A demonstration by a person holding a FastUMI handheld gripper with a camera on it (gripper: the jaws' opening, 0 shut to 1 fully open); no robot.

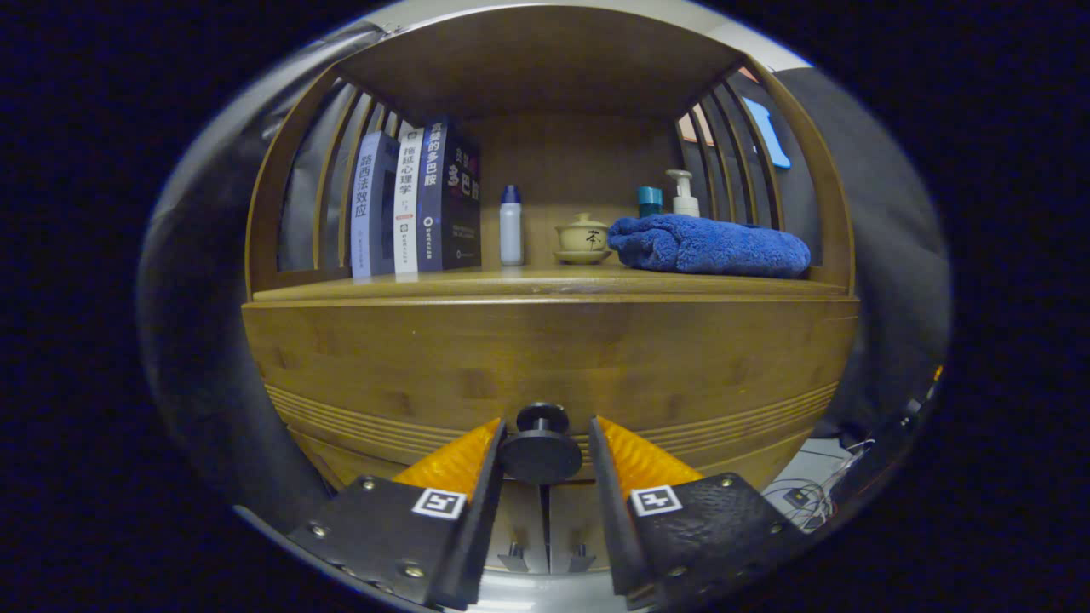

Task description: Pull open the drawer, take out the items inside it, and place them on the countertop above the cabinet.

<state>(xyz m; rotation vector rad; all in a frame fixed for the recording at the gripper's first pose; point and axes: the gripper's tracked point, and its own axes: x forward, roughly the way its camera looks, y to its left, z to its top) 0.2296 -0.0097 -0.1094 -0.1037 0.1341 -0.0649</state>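
Hand-held gripper (pixel 545 451) stands open, its fingers flanking the drawer's knob (pixel 541 451) with slight gaps either side. Drawer (pixel 545 358) sits shut beneath the desk (pixel 545 285). Advice: close squarely on the knob's stem, then pull straight back, level, avoiding slippage.

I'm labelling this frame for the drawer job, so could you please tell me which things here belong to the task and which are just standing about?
Task things:
drawer front
black knob, between the fingers of the gripper, a slight gap on each side
countertop

Just standing about:
books
white bottle
lidded teacup
blue towel
pump bottle
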